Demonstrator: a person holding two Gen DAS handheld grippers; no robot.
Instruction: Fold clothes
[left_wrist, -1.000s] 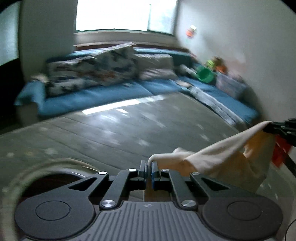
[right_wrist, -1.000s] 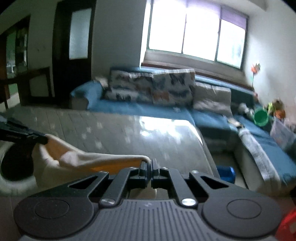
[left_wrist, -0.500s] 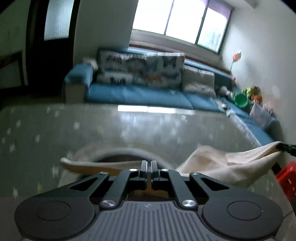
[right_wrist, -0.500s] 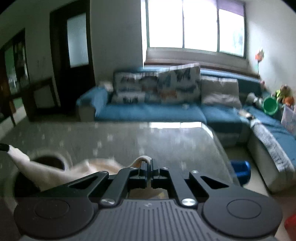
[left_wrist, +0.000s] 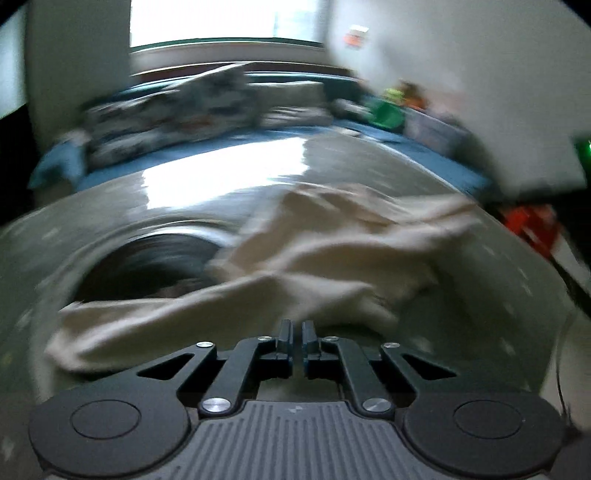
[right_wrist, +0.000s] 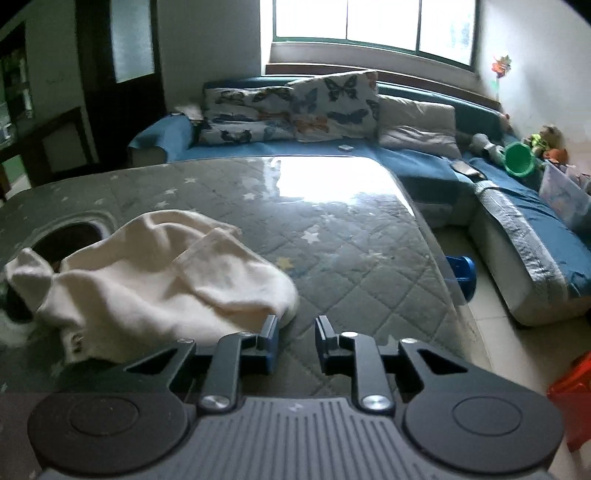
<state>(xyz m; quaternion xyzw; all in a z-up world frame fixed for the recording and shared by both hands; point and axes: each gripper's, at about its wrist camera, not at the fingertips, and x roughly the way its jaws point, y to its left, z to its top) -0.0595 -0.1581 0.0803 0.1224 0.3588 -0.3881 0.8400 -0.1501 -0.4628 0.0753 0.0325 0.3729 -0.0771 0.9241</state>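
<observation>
Daylight from a wide window (right_wrist: 373, 27) falls on a blue corner sofa (right_wrist: 424, 162) with butterfly-print cushions (right_wrist: 291, 107) and glares off the desk (right_wrist: 351, 236), which is covered in a grey quilted, star-patterned cloth. On the desk's left part lies a cream garment (right_wrist: 159, 277), crumpled, with one end draped over a round dark opening (right_wrist: 68, 238) in the cover. The right gripper (right_wrist: 297, 326) hovers just beside the garment's near right edge, its jaws spread apart and holding nothing. The left wrist view is badly motion-blurred: the left gripper (left_wrist: 296, 330) shows only a narrow slit between its fingers, close to the garment (left_wrist: 314, 254), and I cannot tell whether it pinches any fabric.
</observation>
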